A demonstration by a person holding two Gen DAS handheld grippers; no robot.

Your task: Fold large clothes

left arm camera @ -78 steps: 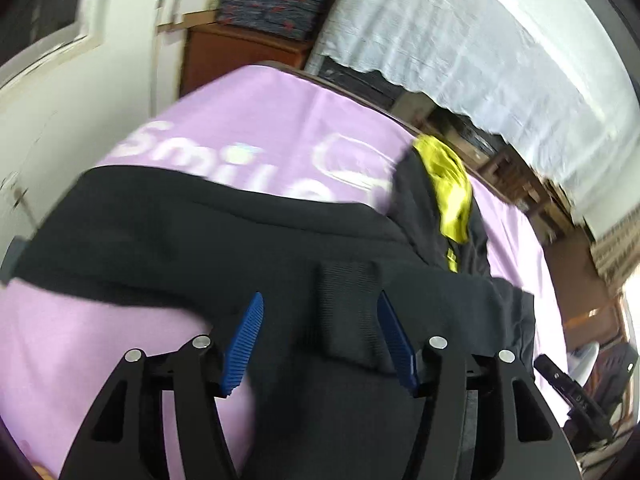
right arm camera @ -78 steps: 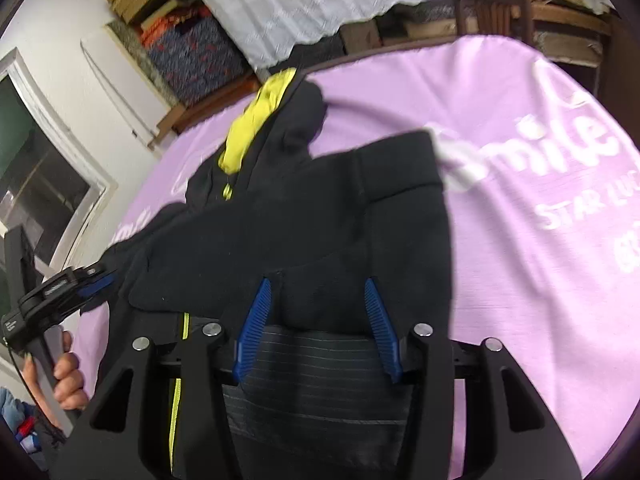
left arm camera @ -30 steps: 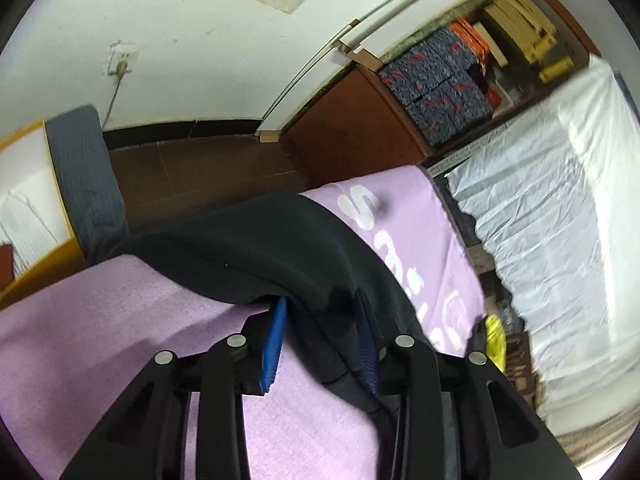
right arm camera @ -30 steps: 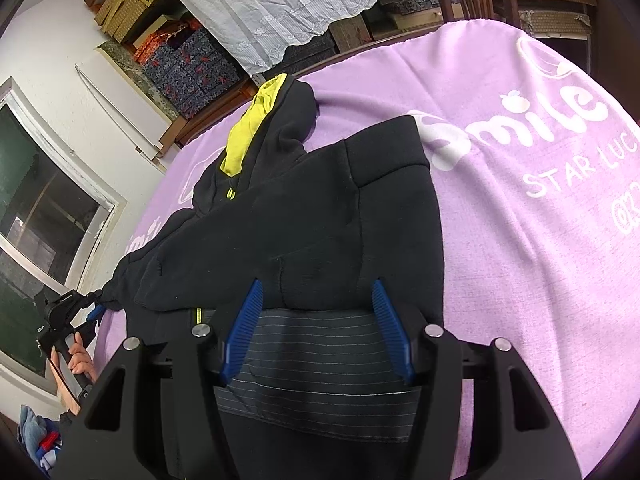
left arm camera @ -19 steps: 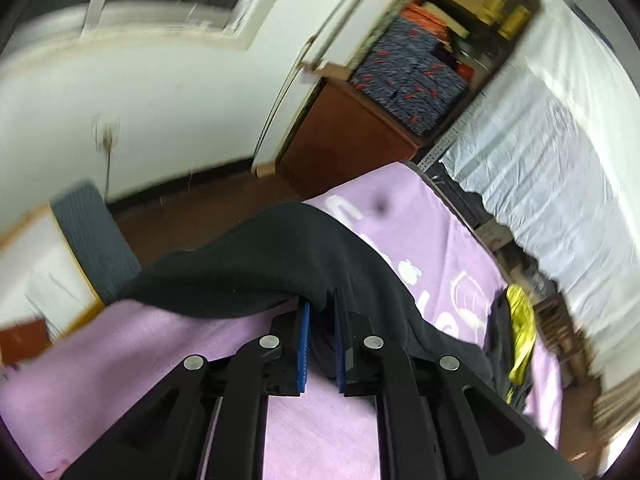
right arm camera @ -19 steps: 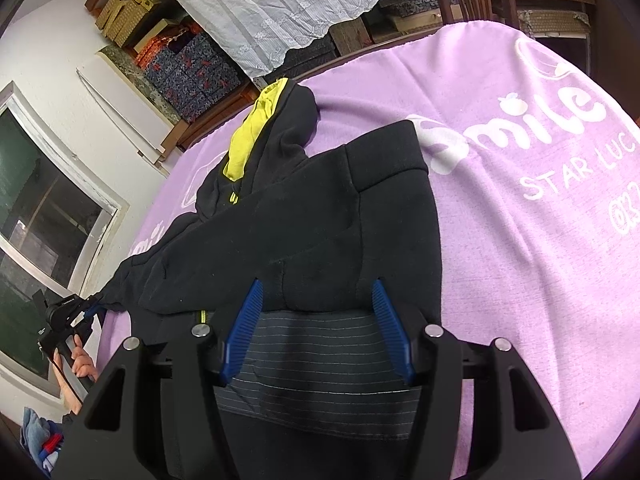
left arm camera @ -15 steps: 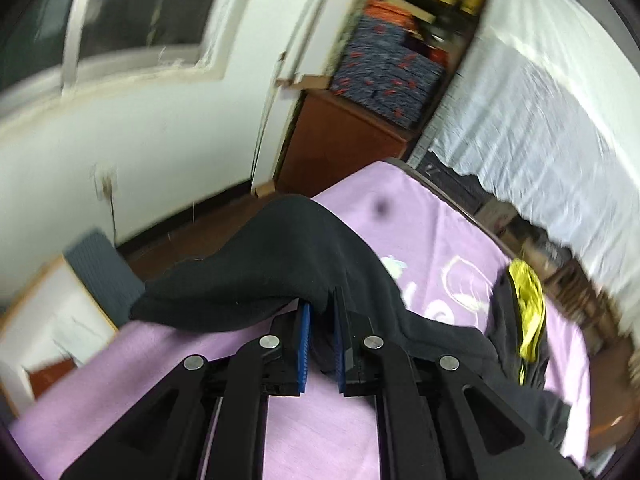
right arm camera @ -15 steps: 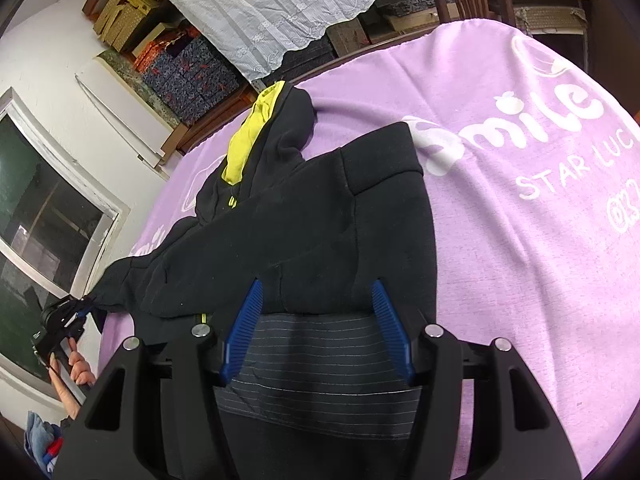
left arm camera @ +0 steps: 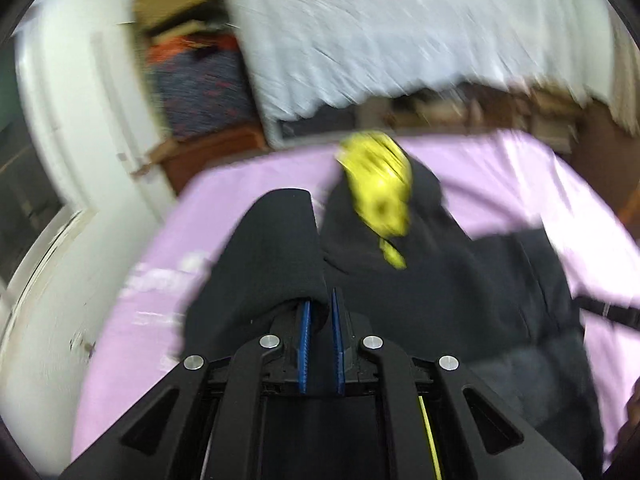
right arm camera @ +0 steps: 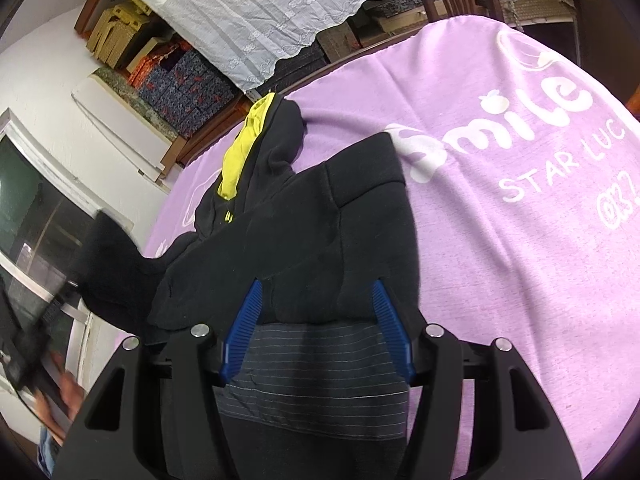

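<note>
Off the tabletop's (right arm camera: 500,264) left edge, left gripper (left arm camera: 319,344) fingers clamp the hoodie (right arm camera: 304,240) sleeve (left arm camera: 272,256), lifted; body lies rightward. Right gripper (right arm camera: 316,328) fingers open, straddling the hem (right arm camera: 312,368), not pinching. Sleeve folds across toward right.

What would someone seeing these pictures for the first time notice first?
Probably the black hoodie spread across the purple blanket, its bright yellow hood lining at the far end near the white lace cloth. Next, the left gripper, shut on a black sleeve and lifting it over the garment. The right gripper is open over the grey striped hem.
</note>
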